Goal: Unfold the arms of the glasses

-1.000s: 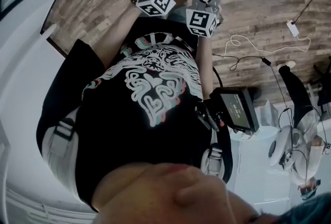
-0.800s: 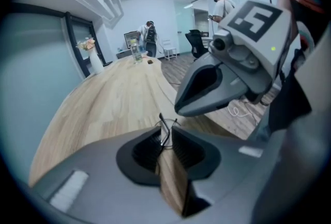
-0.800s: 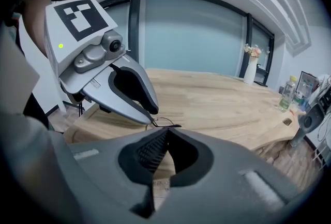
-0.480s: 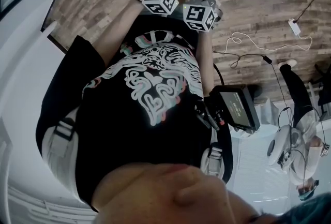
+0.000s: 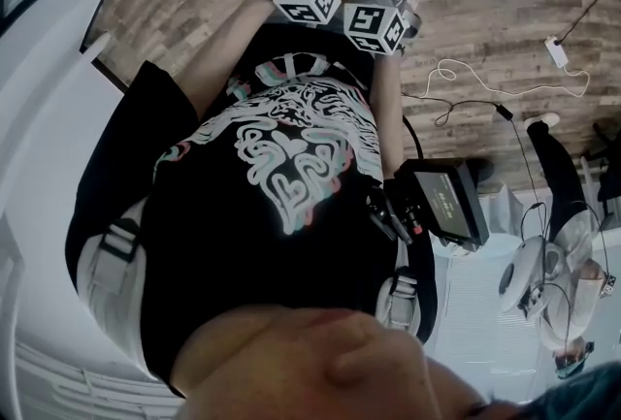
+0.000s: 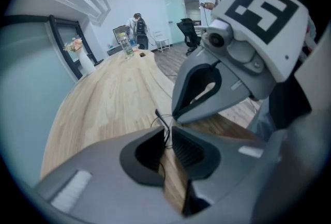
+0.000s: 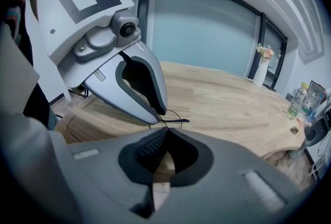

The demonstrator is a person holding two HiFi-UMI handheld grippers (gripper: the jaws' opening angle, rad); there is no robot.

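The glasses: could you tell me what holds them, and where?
The left gripper and right gripper both pinch the glasses by their thin wire frame; the exact spot is unclear.

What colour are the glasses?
Black. The thin wire-framed glasses show best in the right gripper view.

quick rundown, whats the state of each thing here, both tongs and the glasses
left tongs: shut on the thin wire frame of the glasses
right tongs: shut on the glasses, tips right beside the left tongs
glasses: held by both tongs over the wooden table, one arm sticking out sideways; how far unfolded, cannot tell
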